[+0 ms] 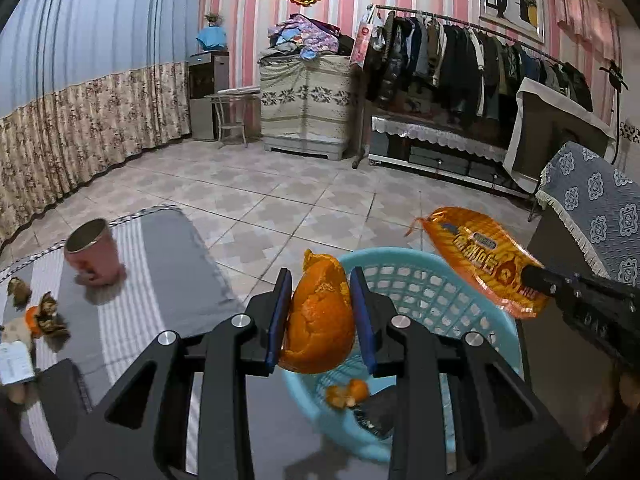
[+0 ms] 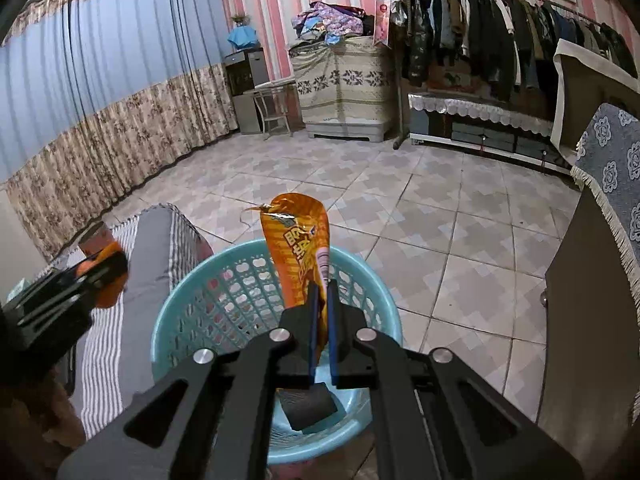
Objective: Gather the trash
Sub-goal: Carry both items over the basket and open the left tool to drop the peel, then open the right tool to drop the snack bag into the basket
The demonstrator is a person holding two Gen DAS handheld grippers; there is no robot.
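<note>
- Gripping a curled piece of orange peel [image 1: 320, 316], the left hand-held gripper [image 1: 322, 312] is clamped on it between blue pads, over the near rim of a light blue plastic basket [image 1: 420, 292]; the peel is bright orange with a rough, torn, paler inner face.
- The peel stands roughly upright, long axis running from the pads up and away, its ragged tip pointing toward the far wall.
- The right hand-held gripper [image 2: 322, 316] is squeezed fully together on the lower end of a glossy orange snack wrapper [image 2: 298, 252], printed with yellow lettering and crimped at its torn top.
- The wrapper rises straight out of the pads above the basket's opening, long axis nearly vertical in the right wrist view; from the left wrist view it slants up and to the left.
- Inside the basket lie smaller bits of orange peel [image 1: 347, 394] and a dark, flat, crumpled object [image 2: 306, 404].
- Left of the basket, a grey and white striped cloth [image 1: 160, 280] covers the tabletop, carrying a pink cup [image 1: 93, 254], brown husk-like scraps [image 1: 50, 314] and a white paper slip [image 1: 14, 362].
- Beyond: tiled floor [image 2: 420, 216], a rack of hanging clothes [image 1: 472, 64], floral curtains [image 1: 80, 124].
</note>
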